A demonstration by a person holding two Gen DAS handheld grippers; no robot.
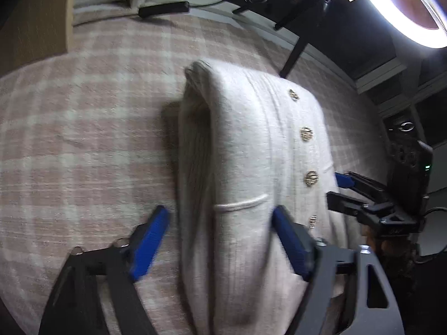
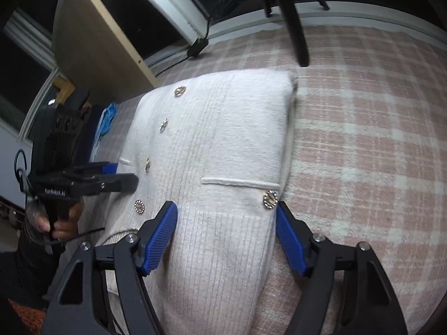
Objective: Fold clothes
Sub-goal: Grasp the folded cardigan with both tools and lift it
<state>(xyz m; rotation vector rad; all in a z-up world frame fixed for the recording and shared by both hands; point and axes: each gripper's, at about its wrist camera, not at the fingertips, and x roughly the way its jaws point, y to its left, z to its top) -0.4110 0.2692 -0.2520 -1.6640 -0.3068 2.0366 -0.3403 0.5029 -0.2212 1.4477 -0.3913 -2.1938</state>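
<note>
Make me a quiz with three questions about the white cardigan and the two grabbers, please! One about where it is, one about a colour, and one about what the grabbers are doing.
1. Where does the cardigan lie?
A. on a pink checked blanket
B. on a hanger
C. in a basket

2. What colour are the pads on the grabbers' fingers?
A. red
B. blue
C. green

3. How does the right gripper stand?
A. shut, away from the cardigan
B. holding a sock
C. open, one finger on each side of the cardigan's near edge

Answers:
1 A, the blanket shows checks all around it.
2 B, they are blue on the left gripper too.
3 C, its fingers straddle the knit, not pinching.
</note>
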